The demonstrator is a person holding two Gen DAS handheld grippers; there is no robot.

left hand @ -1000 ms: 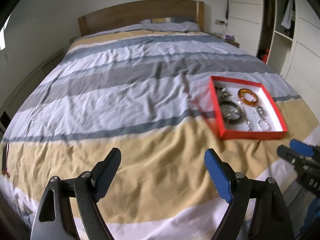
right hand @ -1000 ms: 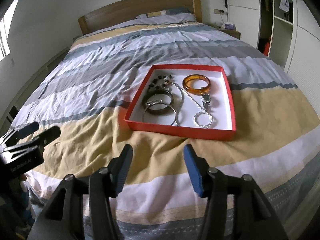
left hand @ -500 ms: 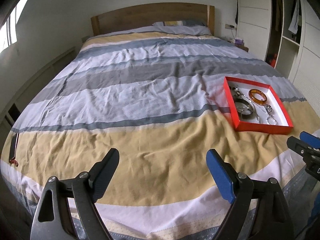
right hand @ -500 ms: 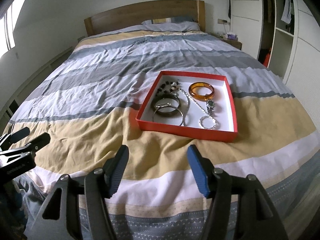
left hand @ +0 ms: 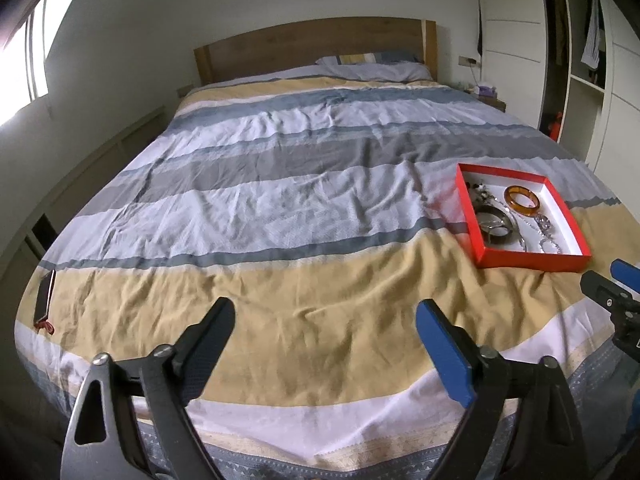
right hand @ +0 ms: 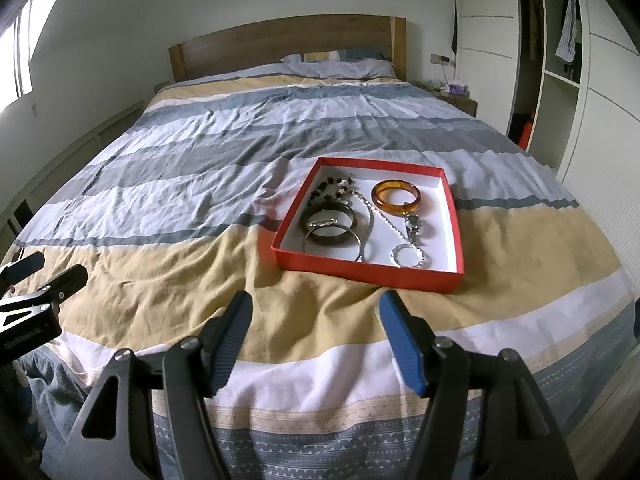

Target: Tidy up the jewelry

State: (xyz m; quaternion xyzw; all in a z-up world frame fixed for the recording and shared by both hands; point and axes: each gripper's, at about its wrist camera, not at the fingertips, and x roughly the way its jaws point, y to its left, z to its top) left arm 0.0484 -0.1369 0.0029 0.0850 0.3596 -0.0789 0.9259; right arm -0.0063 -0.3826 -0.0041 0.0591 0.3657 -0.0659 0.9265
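I hold both grippers over the foot of the bed (left hand: 304, 184), aimed down along its striped cover. My left gripper (left hand: 325, 330) has its fingers spread wide, having just been opening further, and nothing lies between them but the yellow band of the cover below. My right gripper (right hand: 316, 320) also has its fingers apart, a little less wide, also just opening, and they too grip nothing.

The red tray (right hand: 362, 270) sits on the bed ahead of my right gripper, near it but not touching, where the yellow band meets the white and grey ones. From the left wrist view the same tray (left hand: 532, 260) lies off to the right, well apart from my left fingers.

Inside the tray all the jewelry rests on the white bottom. An amber bangle (right hand: 396, 198) lies toward the far right. A dark bangle (right hand: 329, 224) lies at the left, with a thin silver bangle (right hand: 332, 242) overlapping it. A string of dark beads (right hand: 332, 190) lies at the far left corner. A silver chain (right hand: 390, 222) runs diagonally to a small sparkling ring-shaped bracelet (right hand: 408, 256) near the front wall.

A dark phone (left hand: 45, 294) lies on the left edge of the bed.
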